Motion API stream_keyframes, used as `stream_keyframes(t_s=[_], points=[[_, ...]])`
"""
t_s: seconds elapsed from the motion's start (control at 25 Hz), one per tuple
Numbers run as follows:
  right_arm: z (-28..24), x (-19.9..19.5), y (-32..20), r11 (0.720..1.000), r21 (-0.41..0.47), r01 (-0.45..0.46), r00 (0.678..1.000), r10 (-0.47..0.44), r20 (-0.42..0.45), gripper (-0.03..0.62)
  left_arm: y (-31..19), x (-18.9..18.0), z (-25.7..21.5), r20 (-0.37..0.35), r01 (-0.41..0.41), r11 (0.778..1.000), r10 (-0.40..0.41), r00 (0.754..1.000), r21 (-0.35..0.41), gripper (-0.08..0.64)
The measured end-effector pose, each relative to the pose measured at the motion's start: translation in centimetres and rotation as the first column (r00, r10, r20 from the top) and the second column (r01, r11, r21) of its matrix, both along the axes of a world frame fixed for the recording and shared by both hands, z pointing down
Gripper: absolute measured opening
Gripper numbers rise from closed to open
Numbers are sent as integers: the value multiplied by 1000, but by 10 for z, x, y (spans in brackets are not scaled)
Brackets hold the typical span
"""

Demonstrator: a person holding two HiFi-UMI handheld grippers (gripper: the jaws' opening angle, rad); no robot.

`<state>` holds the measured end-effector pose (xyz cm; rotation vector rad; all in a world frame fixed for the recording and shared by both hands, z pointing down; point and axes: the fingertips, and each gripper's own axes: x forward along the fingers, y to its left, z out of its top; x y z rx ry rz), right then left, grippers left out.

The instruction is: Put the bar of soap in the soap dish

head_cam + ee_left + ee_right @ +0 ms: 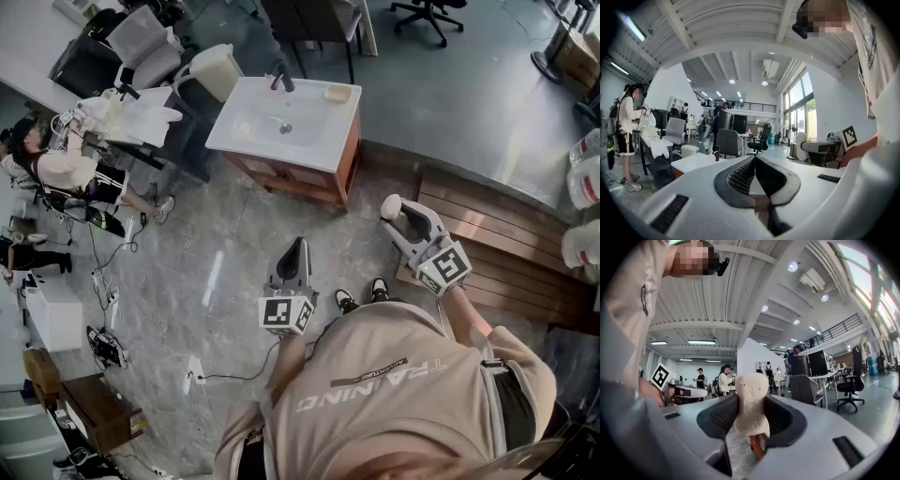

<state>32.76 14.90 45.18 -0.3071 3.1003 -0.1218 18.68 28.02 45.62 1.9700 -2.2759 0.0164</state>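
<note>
Right gripper view shows the right gripper (751,414) pinching the bar of soap (751,397) between its 2 jaws, the left gripper (754,164) pressed together on nothing; best carry it level (harder squeezing may squirt it out) to the soap dish (337,93) on the sink (246,136).

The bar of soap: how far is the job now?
Done: the bar of soap is picked up, clamped in the right gripper. In hand: carrying it; the sink stands some way ahead. To do: setting it in the soap dish on the sink's back corner.
</note>
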Motion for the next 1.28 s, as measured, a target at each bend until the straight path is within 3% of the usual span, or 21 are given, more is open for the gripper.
stream_keyframes(t_s=[0.44, 0.96, 1.28], points=[[-2, -9, -2, 999, 33, 19, 1000, -19, -18, 176, 7, -13, 15, -32, 47, 999, -47, 998, -1, 11], [1, -42, 20, 1000, 24, 12, 999, -11, -39, 176, 24, -47, 26, -60, 17, 1000, -17, 998, 6, 11], [7, -62, 33, 997, 49, -61, 996, 64, -60, 176, 36, -80, 53, -101, -9, 1000, 8, 995, -15, 11]])
